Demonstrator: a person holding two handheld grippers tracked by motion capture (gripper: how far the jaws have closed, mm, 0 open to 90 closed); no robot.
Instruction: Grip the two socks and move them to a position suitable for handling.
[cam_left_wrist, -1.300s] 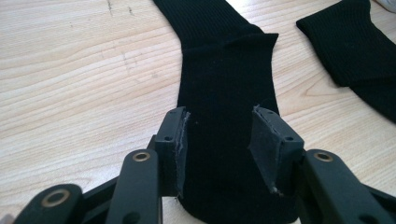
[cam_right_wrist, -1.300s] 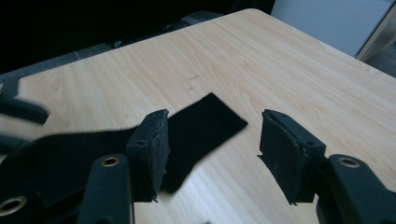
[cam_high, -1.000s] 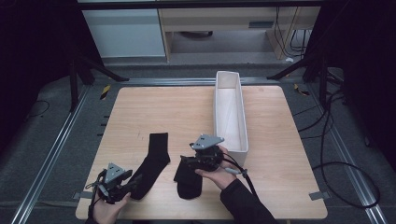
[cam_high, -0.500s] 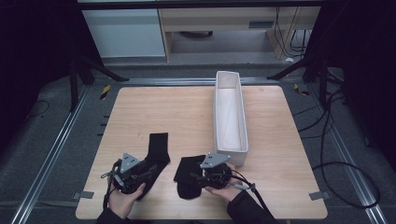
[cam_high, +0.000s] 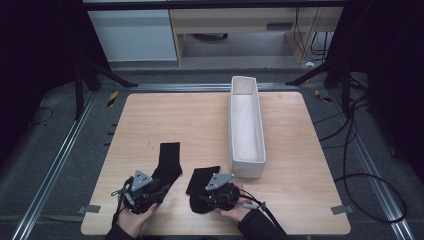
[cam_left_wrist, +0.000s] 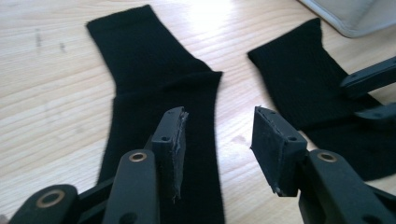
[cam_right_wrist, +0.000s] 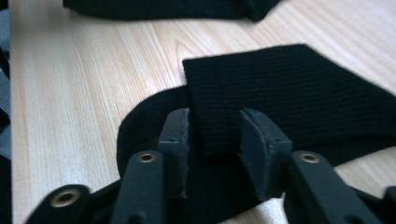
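Observation:
Two black socks lie on the wooden table (cam_high: 200, 120). The left sock (cam_high: 168, 159) (cam_left_wrist: 144, 70) lies flat and long. My left gripper (cam_high: 150, 192) (cam_left_wrist: 218, 126) hovers open over its near end, the sock's right edge between the jaws. The right sock (cam_high: 202, 179) (cam_left_wrist: 299, 88) (cam_right_wrist: 289, 93) is doubled over, with one end folded back on itself. My right gripper (cam_high: 216, 196) (cam_right_wrist: 214, 128) stands open astride that folded end, cloth between its pads, which look close to it or touching. The right gripper's jaws show at the right in the left gripper view.
A long white bin (cam_high: 246, 125) stands lengthwise right of centre, its near end just beyond the right sock; its corner (cam_left_wrist: 355, 16) shows in the left gripper view. The table's near edge (cam_high: 215, 233) runs right under both hands.
My left gripper has moved right onto the left sock's near end. My right gripper has drawn back toward the near edge, down to the right sock's folded end.

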